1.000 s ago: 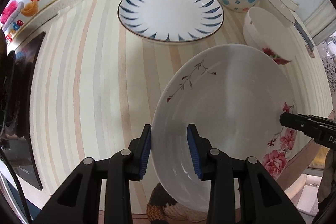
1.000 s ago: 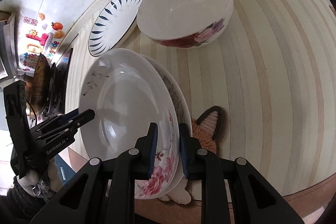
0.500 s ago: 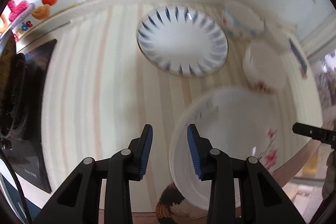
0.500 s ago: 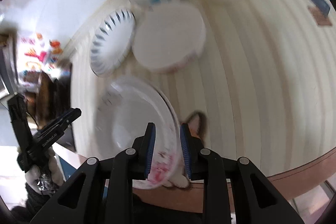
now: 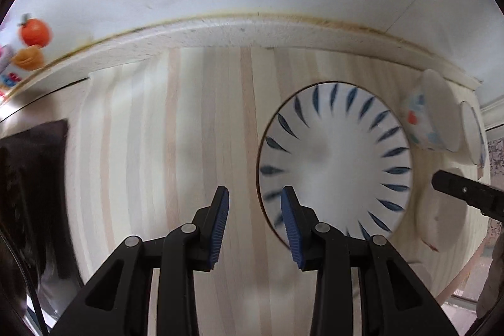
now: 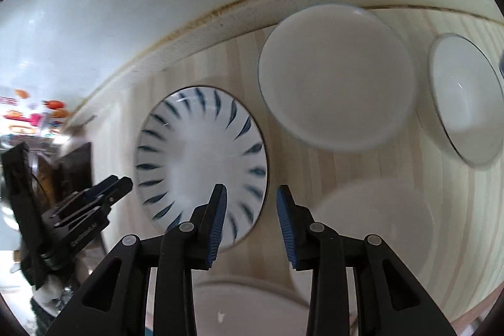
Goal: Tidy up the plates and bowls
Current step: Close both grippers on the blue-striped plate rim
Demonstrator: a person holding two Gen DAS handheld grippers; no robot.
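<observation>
Both grippers were spread apart and empty: the left gripper (image 5: 254, 211) and the right gripper (image 6: 251, 208). The blue-leaf plate (image 5: 335, 161) lay on the striped counter (image 5: 157, 147), at 3 o'clock of the left gripper.

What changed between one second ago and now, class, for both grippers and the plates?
Both the left gripper and right gripper let go of the floral plate and moved forward to the blue-leaf plate, jaws open. That plate and the bowls stayed put on the striped counter.

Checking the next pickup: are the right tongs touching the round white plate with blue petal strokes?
Cannot tell. In the right wrist view the open right tongs overlap the blue-stroked plate's near rim, hiding any gap.
</observation>
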